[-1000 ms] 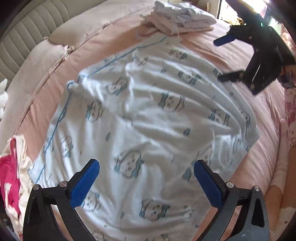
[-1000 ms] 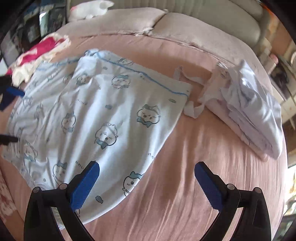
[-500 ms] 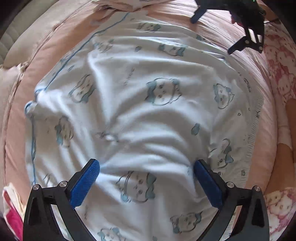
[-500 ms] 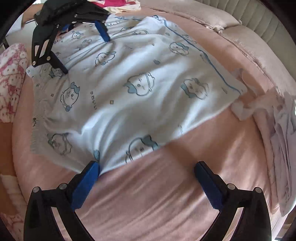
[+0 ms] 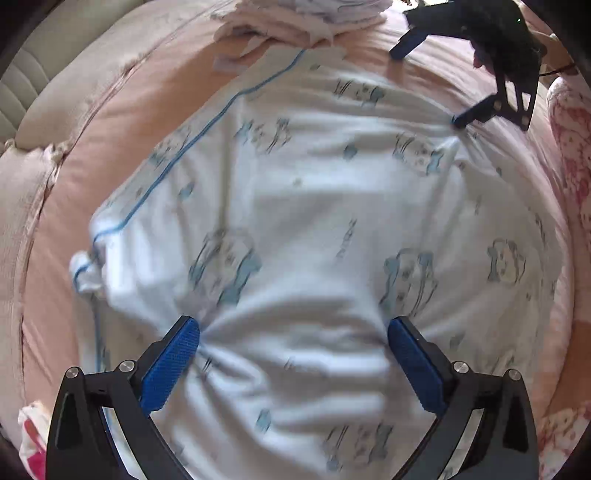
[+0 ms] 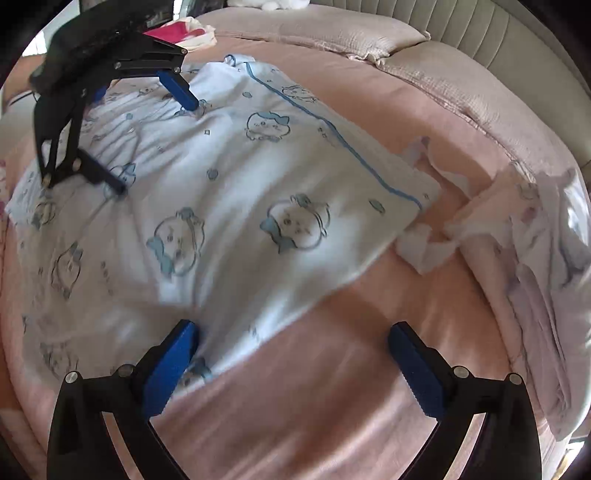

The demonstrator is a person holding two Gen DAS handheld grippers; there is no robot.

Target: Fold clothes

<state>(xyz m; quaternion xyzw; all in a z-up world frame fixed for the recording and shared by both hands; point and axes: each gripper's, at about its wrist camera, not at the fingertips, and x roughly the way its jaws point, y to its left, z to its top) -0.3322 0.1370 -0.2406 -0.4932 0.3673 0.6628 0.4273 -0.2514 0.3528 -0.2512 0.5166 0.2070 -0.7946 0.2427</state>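
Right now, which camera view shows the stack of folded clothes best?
The right wrist view: the stack of folded clothes lies along the right side of the bed, with much of its length and its layers visible, though blurred. The left wrist view shows only its near edge, cut off by the top of the frame.

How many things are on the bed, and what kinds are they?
White garment with blue cartoon print, spread out: 1
Stack of folded pale clothes: 1
Pink-and-white bundle of cloth at the bed's edge: 1
Beige pillows: at least 2
Grippers, left gripper and right gripper, fingers spread: 2
Total: 7
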